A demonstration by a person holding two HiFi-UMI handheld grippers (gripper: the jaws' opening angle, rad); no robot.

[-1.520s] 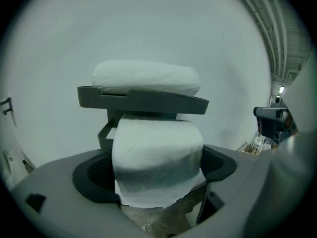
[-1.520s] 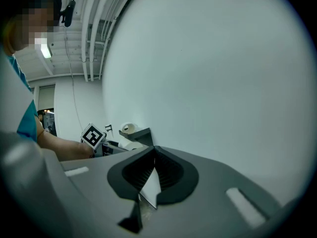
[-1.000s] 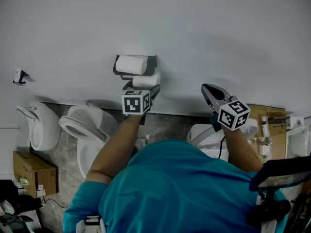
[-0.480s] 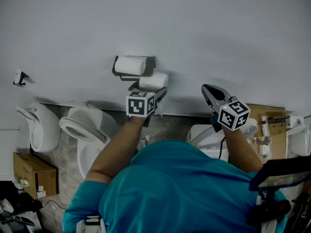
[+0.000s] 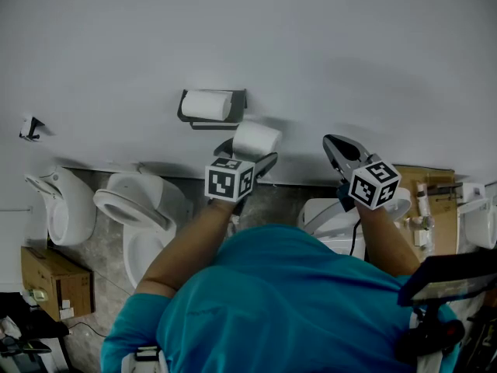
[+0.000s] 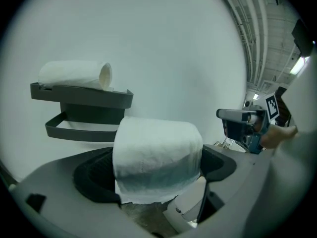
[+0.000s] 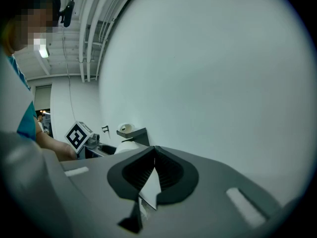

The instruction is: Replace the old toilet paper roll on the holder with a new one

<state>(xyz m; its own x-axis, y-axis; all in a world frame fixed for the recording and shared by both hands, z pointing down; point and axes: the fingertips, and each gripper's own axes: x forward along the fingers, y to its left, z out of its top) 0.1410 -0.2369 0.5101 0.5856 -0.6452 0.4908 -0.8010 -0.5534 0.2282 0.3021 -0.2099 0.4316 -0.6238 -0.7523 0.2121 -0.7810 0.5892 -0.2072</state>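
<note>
Against the white wall (image 5: 349,53), the holder's lower bar (image 6: 81,130) is hanging empty under a shelved roll (image 5: 207,104), while the left gripper (image 5: 247,152), jaws wide, is clasping a second roll (image 5: 256,138) just beside it, seemingly mid-swap, and the right gripper (image 5: 332,144) is waiting with jaws pressed together.

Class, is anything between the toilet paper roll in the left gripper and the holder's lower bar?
Nothing visible. The lower bar is bare, with only wall between it and the held toilet paper roll. A second roll lies on the holder's top shelf, above that path.
</note>
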